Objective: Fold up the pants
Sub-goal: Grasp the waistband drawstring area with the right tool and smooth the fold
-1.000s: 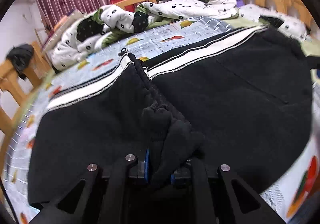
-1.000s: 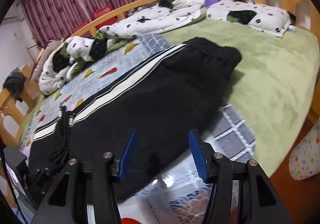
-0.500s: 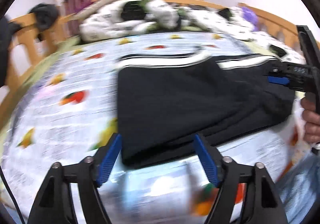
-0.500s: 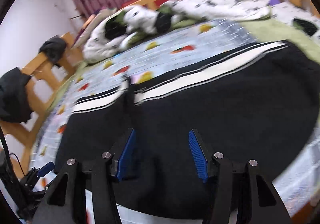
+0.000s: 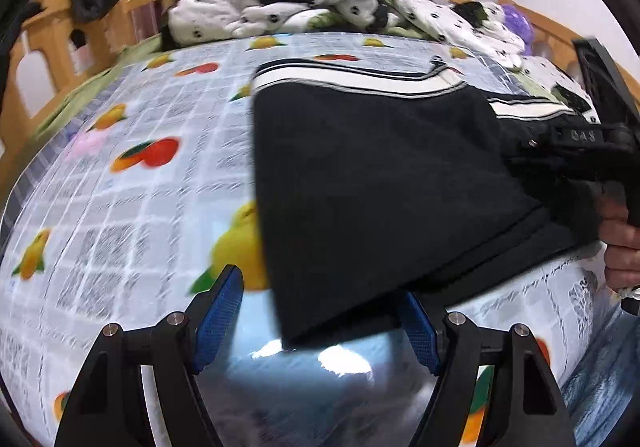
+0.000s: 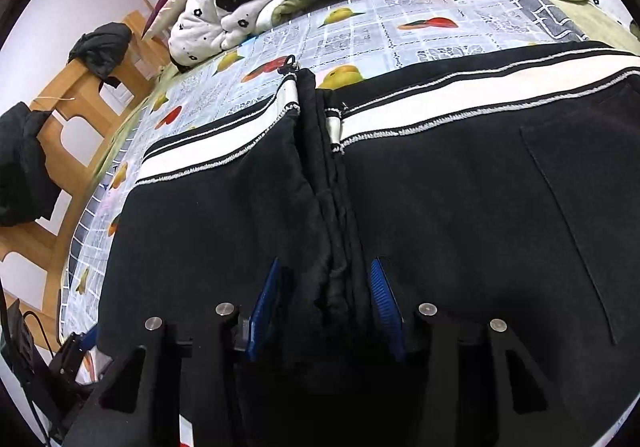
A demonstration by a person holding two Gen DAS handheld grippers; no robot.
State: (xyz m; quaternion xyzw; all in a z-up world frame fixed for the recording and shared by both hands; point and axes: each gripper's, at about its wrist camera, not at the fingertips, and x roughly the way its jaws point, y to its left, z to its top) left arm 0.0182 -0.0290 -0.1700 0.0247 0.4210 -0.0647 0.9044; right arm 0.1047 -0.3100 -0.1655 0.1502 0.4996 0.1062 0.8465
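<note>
Black pants with a white side stripe lie folded lengthwise on the fruit-print sheet. My left gripper is open, its blue pads on either side of the near corner of the folded end. In the right wrist view the pants fill the frame, with a bunched ridge of cuffs running down the middle. My right gripper is open with the ridge between its pads. The right gripper also shows in the left wrist view, held by a hand at the right edge.
A rumpled white, black-spotted quilt lies along the far side of the bed. A wooden bed rail with dark clothes hung on it stands at the left. The green blanket is at the far right.
My left gripper let go of the bunched cloth, opened and moved left to the folded end. My right gripper swung left and came down around the ridge of cuffs.
</note>
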